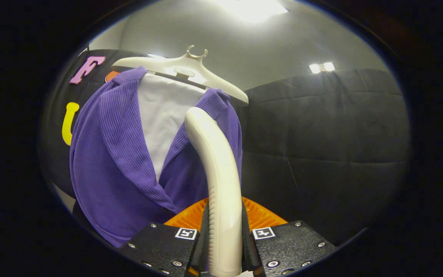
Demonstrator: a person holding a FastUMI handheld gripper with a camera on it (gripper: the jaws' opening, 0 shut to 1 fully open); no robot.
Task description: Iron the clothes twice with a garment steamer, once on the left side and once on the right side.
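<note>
A cream-white garment steamer handle [217, 181] rises between my two fingers, and both press on its lower part, so my gripper [224, 246] is shut on it. The handle curves up and leans toward a purple ribbed cardigan [110, 169] that hangs just beyond the fingers on a white hanger [190, 67]. A white inner layer [164, 115] shows in the cardigan's open neckline. The steamer's top end lies over the cardigan's right front panel; whether it touches the cloth I cannot tell.
The black cloth wall [321, 142] of the booth runs behind the garment and off to the right. Bright ceiling lamps [252, 7] shine overhead. The hanger's hook [197, 52] stands above the collar.
</note>
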